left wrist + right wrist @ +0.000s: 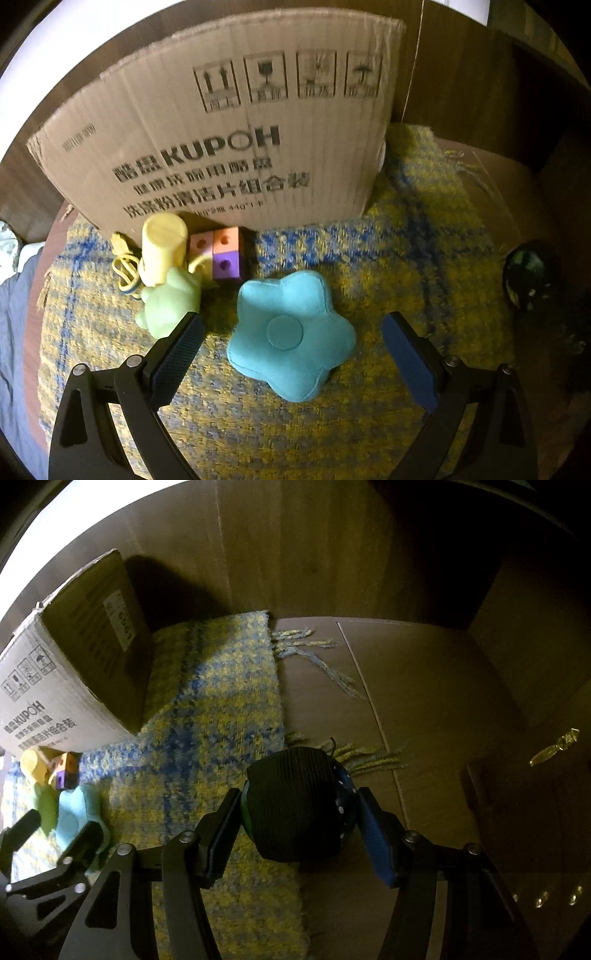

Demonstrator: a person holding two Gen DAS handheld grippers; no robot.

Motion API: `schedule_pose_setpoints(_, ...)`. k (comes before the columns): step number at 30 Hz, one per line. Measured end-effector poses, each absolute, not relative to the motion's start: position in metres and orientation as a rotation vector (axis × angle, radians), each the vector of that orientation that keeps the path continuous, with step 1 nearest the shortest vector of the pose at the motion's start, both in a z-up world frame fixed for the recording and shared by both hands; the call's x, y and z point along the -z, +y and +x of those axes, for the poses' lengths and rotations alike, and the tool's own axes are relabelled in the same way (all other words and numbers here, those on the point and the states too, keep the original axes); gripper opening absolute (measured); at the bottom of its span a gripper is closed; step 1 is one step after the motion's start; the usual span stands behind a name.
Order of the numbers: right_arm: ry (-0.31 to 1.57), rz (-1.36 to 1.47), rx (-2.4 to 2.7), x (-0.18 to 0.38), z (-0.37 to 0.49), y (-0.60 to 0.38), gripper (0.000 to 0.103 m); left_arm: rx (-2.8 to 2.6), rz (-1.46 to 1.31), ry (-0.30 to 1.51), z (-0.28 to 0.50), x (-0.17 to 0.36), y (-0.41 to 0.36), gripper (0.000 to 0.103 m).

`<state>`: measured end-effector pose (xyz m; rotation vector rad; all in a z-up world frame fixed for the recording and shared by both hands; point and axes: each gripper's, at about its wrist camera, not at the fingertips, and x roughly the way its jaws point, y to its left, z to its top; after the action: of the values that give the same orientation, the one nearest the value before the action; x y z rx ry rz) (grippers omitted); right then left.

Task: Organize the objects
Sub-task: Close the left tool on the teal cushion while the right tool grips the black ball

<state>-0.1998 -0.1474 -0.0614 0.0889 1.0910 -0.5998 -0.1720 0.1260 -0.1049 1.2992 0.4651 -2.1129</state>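
- The right gripper [299, 825] clamps a dark ribbed fabric ball [295, 805] at the right edge of the yellow-blue woven scarf [221, 686]. Being soft and round, it may squirm out if the squeeze loosens.
- The left gripper [291, 347] stands wide open around the teal star-shaped plush cushion [291, 332]; closing off-centre could drag the scarf.
- Left of it, the green rubbery toy [170, 302], yellow cylinder [164, 240] and foam cubes [221, 251] crowd the corrugated cardboard box [221, 122], easily knocked.
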Motion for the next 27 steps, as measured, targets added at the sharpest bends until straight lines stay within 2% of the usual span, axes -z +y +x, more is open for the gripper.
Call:
schedule_pose_setpoints(10, 1.091, 0.081, 0.587, 0.063, -0.197, -0.144, 0.061, 2.103, 1.300, 0.484, -0.177, 0.117, 0.119, 0.096)
schedule_pose_setpoints(12, 1.093, 0.078, 0.585, 0.063, -0.196, -0.142, 0.061, 2.122, 1.307, 0.482, -0.179, 0.119, 0.121, 0.090)
schedule_pose_setpoints(13, 1.093, 0.077, 0.584, 0.064, -0.197, -0.142, 0.061, 2.130, 1.316, 0.483, -0.180, 0.120, 0.122, 0.080)
schedule_pose_setpoints(14, 1.095, 0.077, 0.583, 0.064, -0.196, -0.142, 0.061, 2.131, 1.329, 0.483, -0.181, 0.121, 0.123, 0.076)
schedule_pose_setpoints(27, 1.088, 0.073, 0.581, 0.062, -0.196, -0.135, 0.061, 2.143, 1.306, 0.491, -0.172, 0.114, 0.119, 0.069)
